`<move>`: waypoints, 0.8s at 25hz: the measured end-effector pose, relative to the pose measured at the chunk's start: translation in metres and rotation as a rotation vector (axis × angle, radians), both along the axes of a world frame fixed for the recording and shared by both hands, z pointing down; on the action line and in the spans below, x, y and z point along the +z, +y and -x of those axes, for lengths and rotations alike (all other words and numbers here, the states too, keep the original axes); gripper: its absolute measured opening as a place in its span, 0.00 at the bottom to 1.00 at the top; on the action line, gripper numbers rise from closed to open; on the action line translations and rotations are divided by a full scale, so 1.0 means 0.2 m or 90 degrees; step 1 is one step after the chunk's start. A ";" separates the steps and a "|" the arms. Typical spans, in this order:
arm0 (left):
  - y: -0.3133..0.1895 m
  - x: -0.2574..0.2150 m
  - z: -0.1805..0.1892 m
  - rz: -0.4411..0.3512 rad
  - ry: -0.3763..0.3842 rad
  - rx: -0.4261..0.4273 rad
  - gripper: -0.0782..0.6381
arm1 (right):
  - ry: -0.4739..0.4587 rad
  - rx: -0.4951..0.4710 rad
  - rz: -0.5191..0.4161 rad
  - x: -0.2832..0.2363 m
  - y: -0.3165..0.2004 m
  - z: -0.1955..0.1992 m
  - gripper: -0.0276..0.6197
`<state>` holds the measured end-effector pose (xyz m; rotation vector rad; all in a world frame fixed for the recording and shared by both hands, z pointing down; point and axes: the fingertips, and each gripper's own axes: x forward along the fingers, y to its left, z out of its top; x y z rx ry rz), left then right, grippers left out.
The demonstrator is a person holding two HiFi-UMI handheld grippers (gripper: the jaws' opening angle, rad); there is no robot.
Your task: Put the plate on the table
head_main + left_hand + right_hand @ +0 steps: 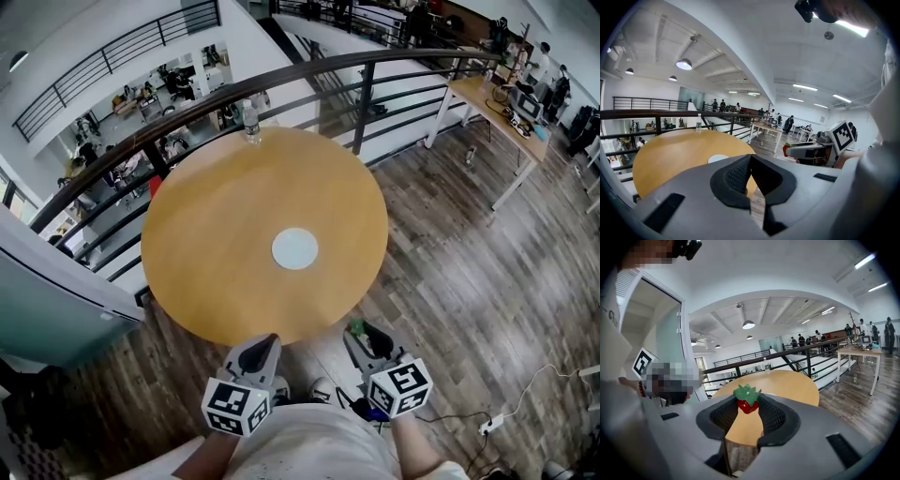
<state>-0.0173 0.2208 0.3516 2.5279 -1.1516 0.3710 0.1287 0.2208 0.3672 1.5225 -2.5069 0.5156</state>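
A small white plate point(294, 248) lies flat near the middle of the round wooden table point(216, 234); in the left gripper view the plate point(718, 159) shows just past my jaws. Both grippers hover at the table's near edge, short of the plate. My left gripper point(272, 339) is shut, its tips meeting with nothing between them point(751, 159). My right gripper point(356, 330) is shut on a red toy strawberry point(747, 405) with green leaves, pinched at the fingertips above the table's rim.
A clear water bottle point(250, 120) stands at the table's far edge beside a dark metal railing point(366, 89). Wooden floor surrounds the table. Desks point(487, 103) with people stand at the far right. A power strip and cable point(492, 424) lie on the floor at the lower right.
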 end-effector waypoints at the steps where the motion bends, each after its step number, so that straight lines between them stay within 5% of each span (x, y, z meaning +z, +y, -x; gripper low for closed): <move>1: 0.01 0.00 -0.02 -0.002 -0.001 -0.004 0.14 | 0.000 -0.007 -0.001 0.00 0.01 -0.01 0.27; 11: 0.01 0.02 -0.09 0.000 -0.003 -0.026 0.14 | -0.004 -0.028 0.005 0.04 -0.01 -0.12 0.27; 20: -0.29 0.03 -0.03 0.006 0.005 -0.005 0.14 | -0.003 -0.009 0.016 0.03 -0.27 -0.04 0.27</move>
